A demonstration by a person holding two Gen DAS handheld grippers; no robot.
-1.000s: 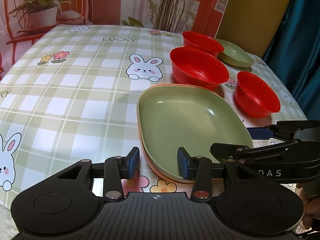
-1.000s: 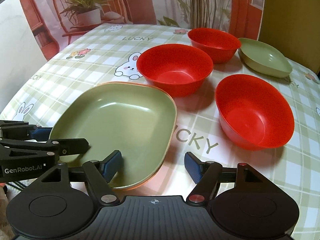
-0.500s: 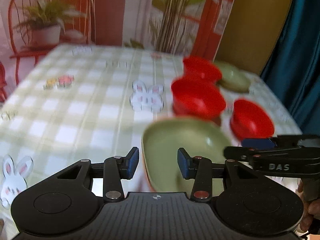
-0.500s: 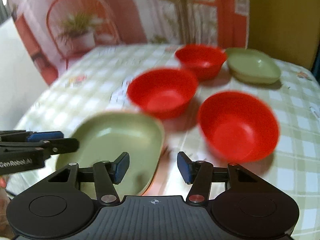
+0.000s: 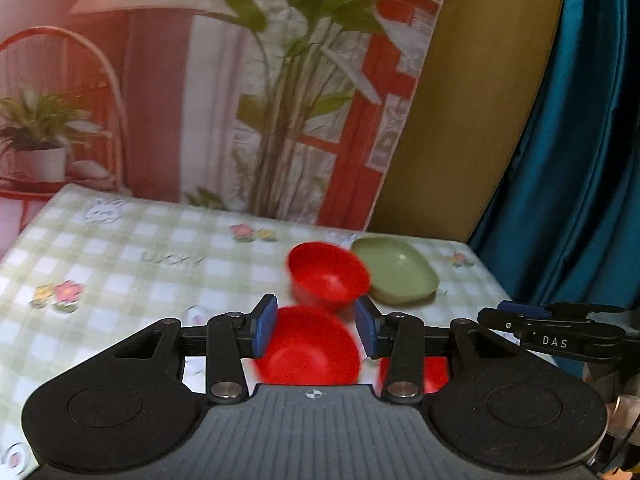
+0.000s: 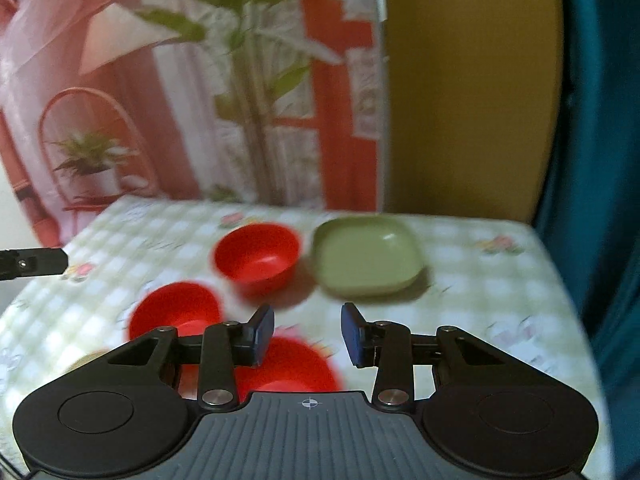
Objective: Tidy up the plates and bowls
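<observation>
Three red bowls stand on the checked tablecloth. The far red bowl [image 5: 328,276] [image 6: 258,256] stands next to a small green plate [image 5: 396,272] [image 6: 368,256]. The middle red bowl [image 5: 308,350] [image 6: 176,312] is nearer. The near red bowl [image 6: 288,368] [image 5: 434,370] is partly hidden behind the gripper bodies. A sliver of the large green plate [image 6: 86,360] shows at lower left. My left gripper [image 5: 316,332] is open and empty, raised above the table. My right gripper [image 6: 307,334] is open and empty, also raised.
The table [image 5: 120,280] ends at a printed backdrop with plants and a red chair [image 5: 160,120]. A yellow panel [image 6: 468,100] and a teal curtain [image 5: 580,160] stand at the right. The right gripper's fingers [image 5: 552,332] show in the left wrist view.
Both grippers have lifted and tilted up away from the large green plate. The view now takes in the far bowls and backdrop. Both stay open.
</observation>
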